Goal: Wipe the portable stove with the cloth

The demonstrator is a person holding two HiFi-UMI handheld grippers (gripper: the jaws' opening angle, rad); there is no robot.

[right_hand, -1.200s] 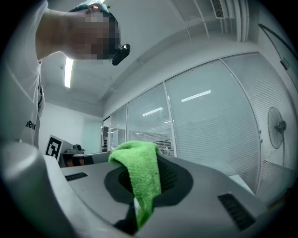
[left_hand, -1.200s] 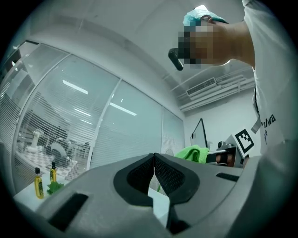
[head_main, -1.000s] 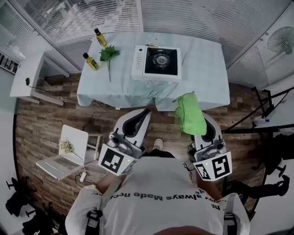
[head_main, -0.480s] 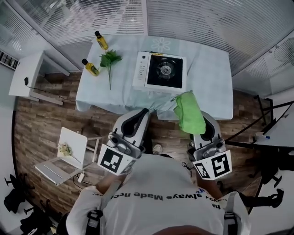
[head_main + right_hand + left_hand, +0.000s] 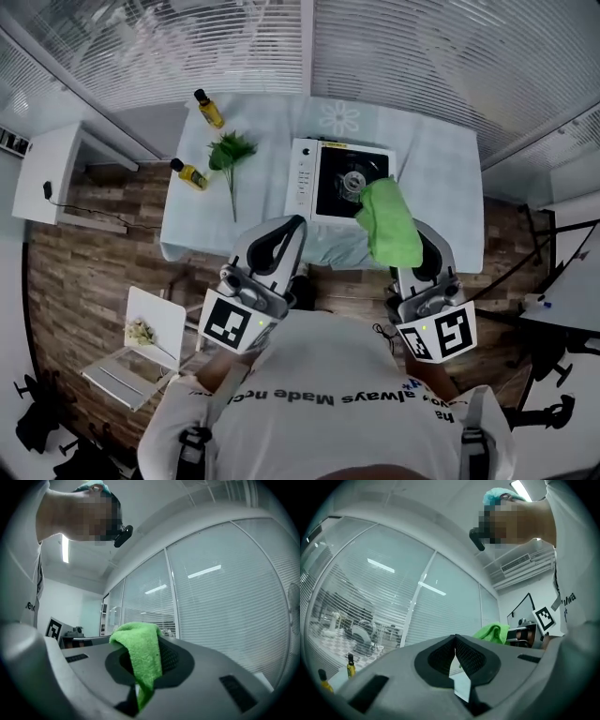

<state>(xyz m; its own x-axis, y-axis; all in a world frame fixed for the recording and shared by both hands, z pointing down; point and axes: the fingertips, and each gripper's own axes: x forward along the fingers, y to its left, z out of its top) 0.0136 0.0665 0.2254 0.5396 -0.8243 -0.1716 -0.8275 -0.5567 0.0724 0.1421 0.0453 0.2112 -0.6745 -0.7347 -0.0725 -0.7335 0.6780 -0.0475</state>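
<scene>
— Why does the left gripper (image 5: 454,638) do nothing?
— Its jaws are pressed together, empty; I think one gripper is enough for wiping.
— And the stove (image 5: 330,180)?
— On the table (image 5: 436,173), ahead. My right gripper (image 5: 153,641) pinches the cloth (image 5: 386,220) above the stove's right side, ready to wipe.

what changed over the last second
The person stepped up to the table, carrying the right gripper and its green cloth forward: the cloth now overlaps the near right corner of the stove in the head view. The left gripper stayed shut and empty; the bottles and plant stayed put.
</scene>
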